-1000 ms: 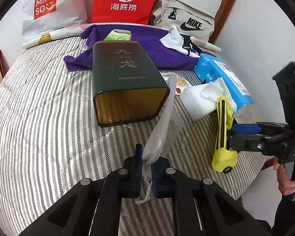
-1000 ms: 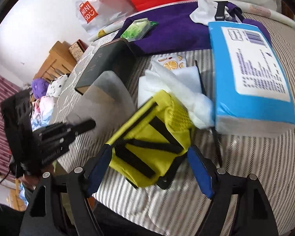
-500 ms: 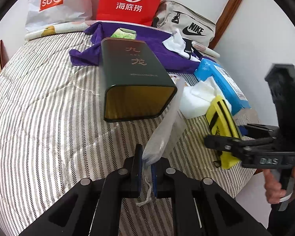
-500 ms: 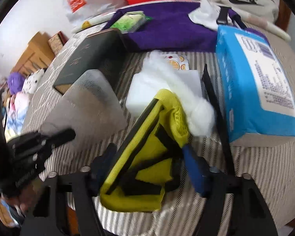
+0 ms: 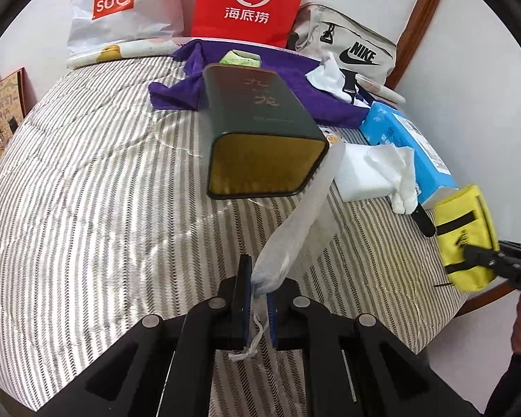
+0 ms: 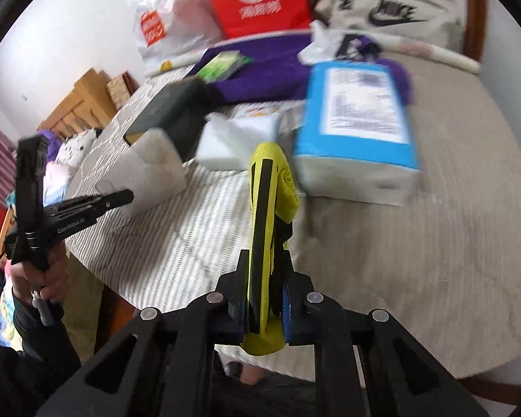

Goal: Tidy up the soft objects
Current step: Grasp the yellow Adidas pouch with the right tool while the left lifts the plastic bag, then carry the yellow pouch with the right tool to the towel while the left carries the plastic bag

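My left gripper (image 5: 258,299) is shut on a translucent white drawstring pouch (image 5: 295,222) and holds it above the striped bed; the pouch also shows in the right wrist view (image 6: 153,170). My right gripper (image 6: 264,309) is shut on a yellow pouch with black straps (image 6: 269,208), held edge-up over the bed's near edge. It also shows at the right in the left wrist view (image 5: 467,236). A dark green tin (image 5: 260,132) lies on its side ahead of the left gripper.
A blue tissue pack (image 6: 357,121), a white folded cloth (image 5: 375,170), a purple towel (image 5: 288,80), a green packet (image 5: 239,58), a red bag (image 5: 250,0), a Miniso bag (image 5: 118,3) and a Nike bag (image 5: 350,52) lie on the striped bed (image 5: 87,191).
My right gripper closed on the yellow pouch, lifted it off the bed and turned it edge-up. The left gripper kept hold of the white pouch and shifted slightly.
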